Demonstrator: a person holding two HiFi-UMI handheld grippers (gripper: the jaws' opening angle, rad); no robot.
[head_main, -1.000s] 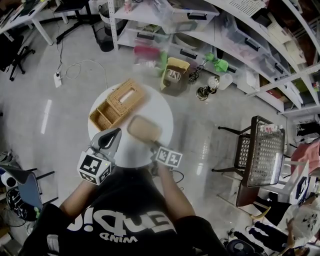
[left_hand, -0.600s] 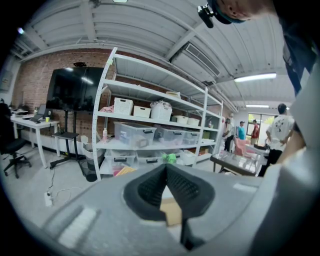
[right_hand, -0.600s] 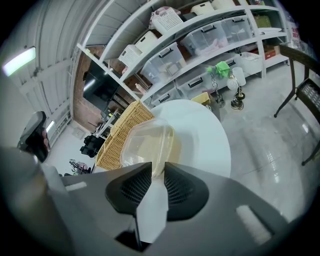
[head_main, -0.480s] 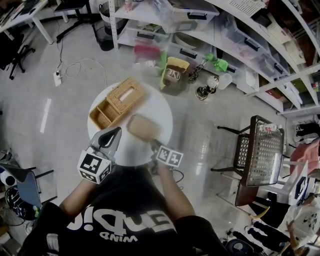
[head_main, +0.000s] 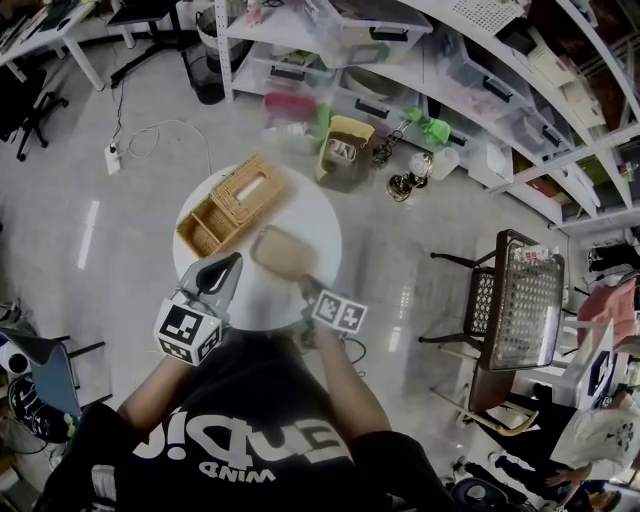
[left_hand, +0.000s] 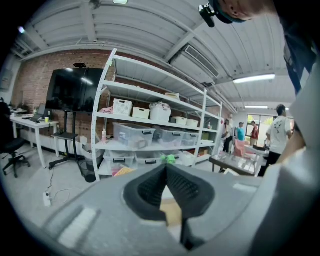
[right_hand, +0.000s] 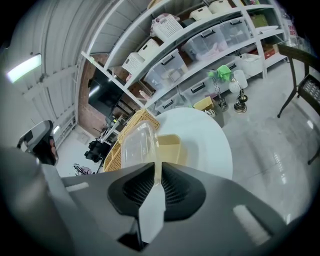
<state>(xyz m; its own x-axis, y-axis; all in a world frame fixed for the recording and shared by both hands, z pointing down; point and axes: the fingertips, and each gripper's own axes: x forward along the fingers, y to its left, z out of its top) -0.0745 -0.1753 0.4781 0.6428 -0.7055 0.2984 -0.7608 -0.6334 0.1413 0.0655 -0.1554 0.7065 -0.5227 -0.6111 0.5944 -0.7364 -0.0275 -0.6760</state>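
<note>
While the left gripper (head_main: 230, 268) hangs over the near left edge of the round white surface (head_main: 322, 225), jaws clenched on nothing, the right gripper (head_main: 303, 286) has its jaws pinched on the near edge of the clear lid (right_hand: 137, 147). Change from a moment ago: the lid lay flat over the beige box (right_hand: 171, 146); now it's tipped up, almost edge-on in the right gripper view, with the box's inside showing to its right. So I'd call the box partly opened, lid not off yet. The box sits mid-surface, just right of the wicker basket (head_main: 226, 205), which crowds the side the lid leans toward; can't tell if they touch. Left gripper hasn't shifted. Around: white shelves (head_main: 430, 60) with bins at the far side, a yellow bin (head_main: 345, 148) on the floor beyond the surface, and a dark side table (head_main: 520, 300) well off to the right.
</note>
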